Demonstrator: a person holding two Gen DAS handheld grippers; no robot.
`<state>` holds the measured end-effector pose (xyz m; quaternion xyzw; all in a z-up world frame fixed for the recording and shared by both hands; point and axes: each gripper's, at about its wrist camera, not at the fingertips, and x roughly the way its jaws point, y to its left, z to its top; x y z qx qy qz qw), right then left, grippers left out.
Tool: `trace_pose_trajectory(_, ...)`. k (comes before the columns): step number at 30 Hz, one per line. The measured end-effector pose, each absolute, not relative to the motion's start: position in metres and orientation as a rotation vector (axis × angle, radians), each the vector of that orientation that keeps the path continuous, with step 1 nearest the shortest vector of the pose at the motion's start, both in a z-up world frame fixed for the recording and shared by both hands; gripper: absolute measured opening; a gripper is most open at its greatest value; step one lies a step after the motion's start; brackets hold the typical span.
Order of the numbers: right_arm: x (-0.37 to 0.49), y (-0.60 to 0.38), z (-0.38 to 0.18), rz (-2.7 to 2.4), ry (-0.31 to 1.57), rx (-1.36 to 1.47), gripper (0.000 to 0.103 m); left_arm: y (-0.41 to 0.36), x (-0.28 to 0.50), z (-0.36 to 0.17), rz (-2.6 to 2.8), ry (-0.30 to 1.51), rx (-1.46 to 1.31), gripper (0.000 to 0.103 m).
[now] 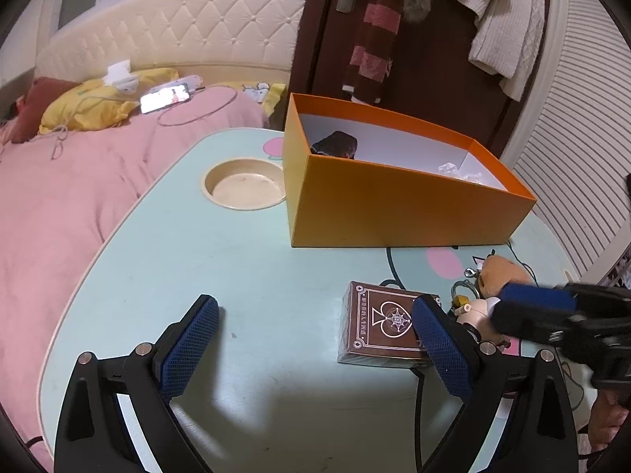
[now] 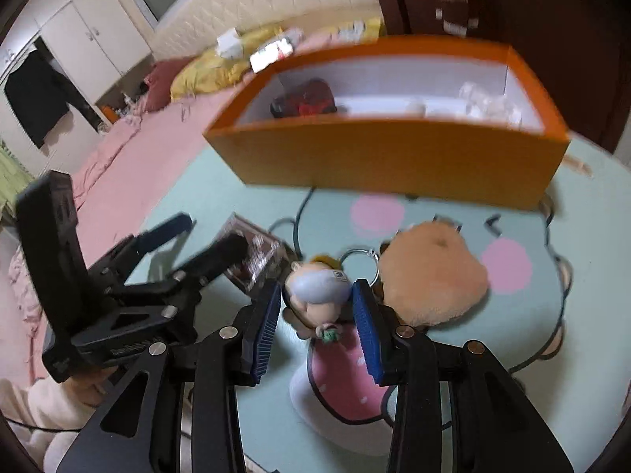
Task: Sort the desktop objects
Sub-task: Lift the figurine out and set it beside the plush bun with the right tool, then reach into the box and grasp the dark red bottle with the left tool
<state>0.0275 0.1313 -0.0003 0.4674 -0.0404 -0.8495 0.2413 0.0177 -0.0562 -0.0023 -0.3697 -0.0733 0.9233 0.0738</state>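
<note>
My right gripper (image 2: 317, 289) is low over the table, its blue pads (image 2: 364, 315) flanking the head of a small doll (image 2: 315, 295) with a pale blue cap. The pads stand very near both sides, and I see no squeeze on it. A metal key ring (image 2: 361, 255) lies between the doll and a tan plush toy (image 2: 434, 272). My left gripper (image 1: 315, 301) hovers open over bare table. Its right finger (image 1: 441, 339) overlaps a brown playing-card box (image 1: 374, 327). Behind stands an orange box (image 1: 394, 201) holding a dark red item (image 1: 335, 144) and crumpled white paper (image 1: 457, 169).
The mint-green table (image 1: 177, 244) has a round recessed cup holder (image 1: 244, 187) left of the orange box. A bed with a pink cover (image 1: 59, 197) borders the table's left edge. A dark door hung with clothes (image 1: 434, 39) is behind. A person's sleeve (image 2: 35, 406) shows at lower left.
</note>
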Motion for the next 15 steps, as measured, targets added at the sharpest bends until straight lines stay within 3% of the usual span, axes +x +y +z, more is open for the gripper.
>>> trace_pose_trajectory(1, 0.031, 0.133, 0.004, -2.342, -0.112, 1.236, 0.044, -0.056, 0.017, -0.002, 2.77, -0.22, -1.114, 0.098)
trace_pose_trajectory(3, 0.037, 0.135, 0.012, -2.363, -0.125, 1.162, 0.065, -0.056, 0.016, -0.001, 2.742, -0.204, -1.132, 0.098)
trace_pose_trajectory(5, 0.045, 0.141, 0.017, -2.386, -0.161, 1.082, 0.074, -0.055, 0.016, 0.002, 2.728, -0.169, -1.146, 0.098)
trace_pose_trajectory(11, 0.06, 0.161, 0.015, -2.403, -0.303, 0.967, 0.074, -0.055, 0.013, 0.032, 2.667, -0.093, -1.173, 0.091)
trace_pose_trajectory(15, 0.057, 0.158, 0.009, -2.412, -0.289, 0.999, 0.074, -0.049, -0.005, 0.064, 2.638, 0.004, -1.215, 0.089)
